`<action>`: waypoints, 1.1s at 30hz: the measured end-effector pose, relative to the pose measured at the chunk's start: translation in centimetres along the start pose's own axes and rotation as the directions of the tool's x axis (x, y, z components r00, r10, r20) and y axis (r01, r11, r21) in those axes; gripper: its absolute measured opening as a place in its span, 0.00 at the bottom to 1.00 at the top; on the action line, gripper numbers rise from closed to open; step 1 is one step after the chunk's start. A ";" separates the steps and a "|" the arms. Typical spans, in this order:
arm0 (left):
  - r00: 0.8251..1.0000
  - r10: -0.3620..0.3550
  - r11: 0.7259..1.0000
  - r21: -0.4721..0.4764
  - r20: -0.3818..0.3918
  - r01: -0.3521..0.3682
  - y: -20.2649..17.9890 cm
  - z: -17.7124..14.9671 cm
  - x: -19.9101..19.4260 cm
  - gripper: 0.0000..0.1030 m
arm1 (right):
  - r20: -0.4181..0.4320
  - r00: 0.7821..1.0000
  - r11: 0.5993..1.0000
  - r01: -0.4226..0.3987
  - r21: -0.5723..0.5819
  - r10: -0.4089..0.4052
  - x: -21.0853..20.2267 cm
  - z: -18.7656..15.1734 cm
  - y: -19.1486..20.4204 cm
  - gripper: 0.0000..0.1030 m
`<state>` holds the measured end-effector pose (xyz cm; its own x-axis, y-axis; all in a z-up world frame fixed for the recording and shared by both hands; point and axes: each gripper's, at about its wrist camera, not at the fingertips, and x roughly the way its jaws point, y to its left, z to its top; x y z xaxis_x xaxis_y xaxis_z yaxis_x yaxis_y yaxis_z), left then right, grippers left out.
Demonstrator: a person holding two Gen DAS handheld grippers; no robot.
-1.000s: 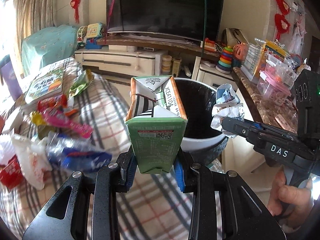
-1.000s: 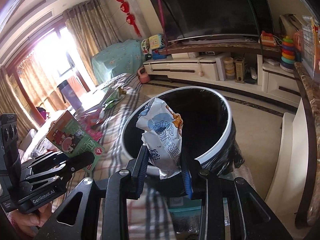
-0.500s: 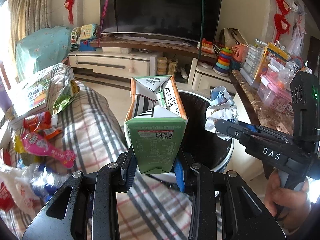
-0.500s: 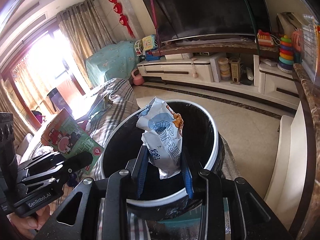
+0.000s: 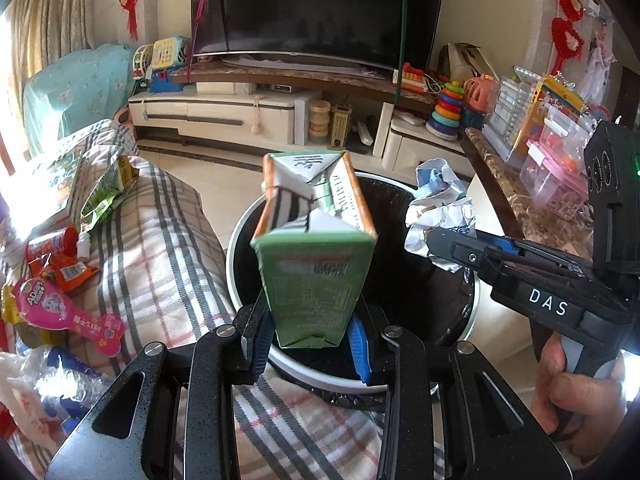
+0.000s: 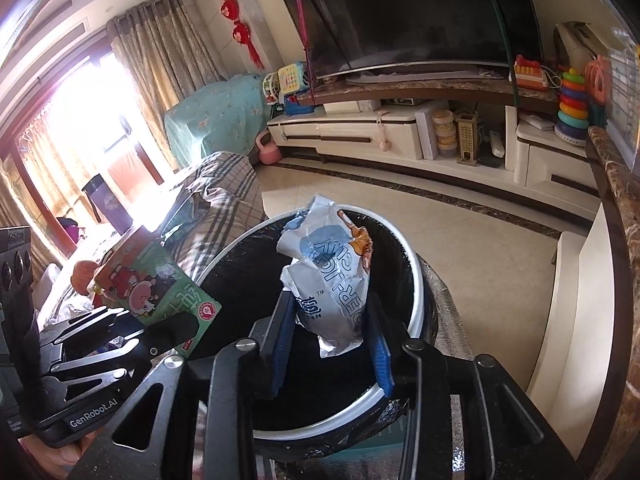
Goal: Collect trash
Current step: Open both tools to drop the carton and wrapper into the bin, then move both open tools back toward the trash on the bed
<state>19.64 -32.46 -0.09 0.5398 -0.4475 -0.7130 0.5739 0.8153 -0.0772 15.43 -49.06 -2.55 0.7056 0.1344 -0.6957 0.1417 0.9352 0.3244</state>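
My left gripper (image 5: pixel 310 342) is shut on a green drink carton (image 5: pixel 312 256) and holds it over the near rim of a round bin with a black liner (image 5: pixel 400 292). My right gripper (image 6: pixel 332 344) is shut on a crumpled white and blue wrapper (image 6: pixel 332 276) above the same bin (image 6: pixel 248 280). The wrapper (image 5: pixel 440 200) and right gripper (image 5: pixel 460 248) also show at the right of the left wrist view. The carton (image 6: pixel 156 280) and left gripper (image 6: pixel 160 328) show at the left of the right wrist view.
A plaid-covered surface (image 5: pixel 160 240) left of the bin holds several wrappers, including a pink packet (image 5: pixel 68 312) and a green bag (image 5: pixel 104 196). A TV cabinet (image 5: pixel 260 108) stands behind. A marble-topped counter (image 5: pixel 532 216) with toy boxes runs along the right.
Both grippers have moved closer to the bin and now hang over its opening. The carton has tilted a little forward. Both grips hold as before.
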 end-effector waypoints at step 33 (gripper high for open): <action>0.990 0.139 0.952 -0.278 0.025 -0.127 10.7 -12.1 -10.5 0.66 | -0.045 0.981 0.978 -0.191 -0.081 0.188 -1.2 -6.9 10.4 0.87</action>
<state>12.65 -14.56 -1.83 0.6295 -0.3383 -0.6995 0.3064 0.9354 -0.1766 11.29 -37.20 -2.77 0.6879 0.3224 -0.6503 -0.0523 0.9156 0.3986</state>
